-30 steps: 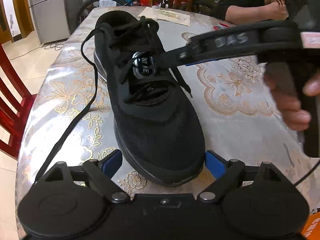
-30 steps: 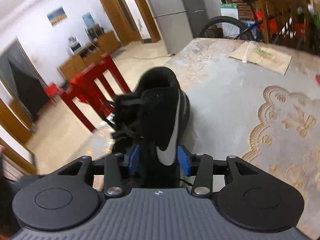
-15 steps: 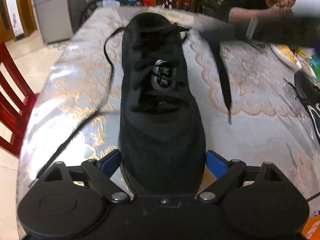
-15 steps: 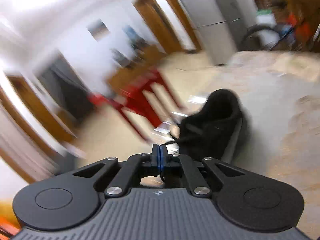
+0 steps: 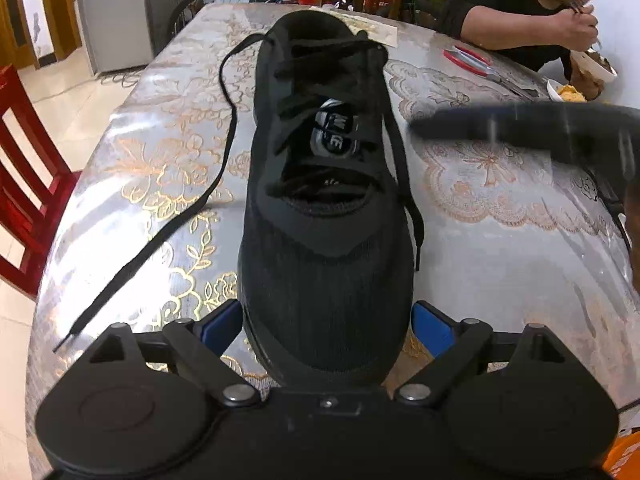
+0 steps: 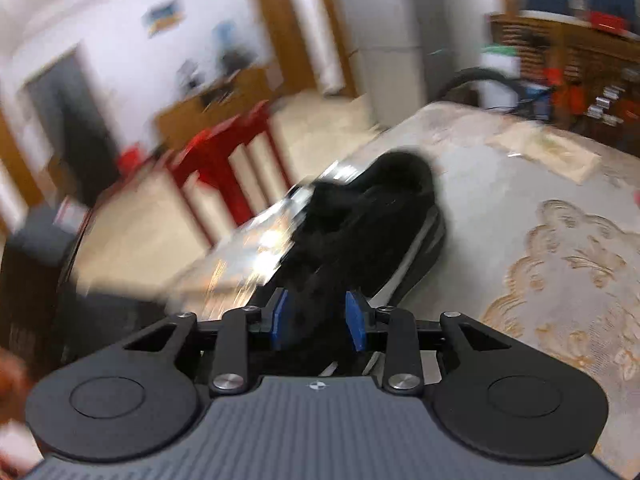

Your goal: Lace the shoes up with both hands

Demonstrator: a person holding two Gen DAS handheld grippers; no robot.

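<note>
Black shoe (image 5: pixel 326 216) between left tool (image 5: pixel 327 326) fingers

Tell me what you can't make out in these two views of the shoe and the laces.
- Left wrist view: the shoe toe tip is hidden behind the left tool body.
- Left wrist view: the right tool is a motion-blurred bar; its fingers can't be read there.
- Right wrist view: heavy blur smears the shoe, so no lace shows clearly.
- Right wrist view: whether the pads touch the shoe is unclear.
</note>
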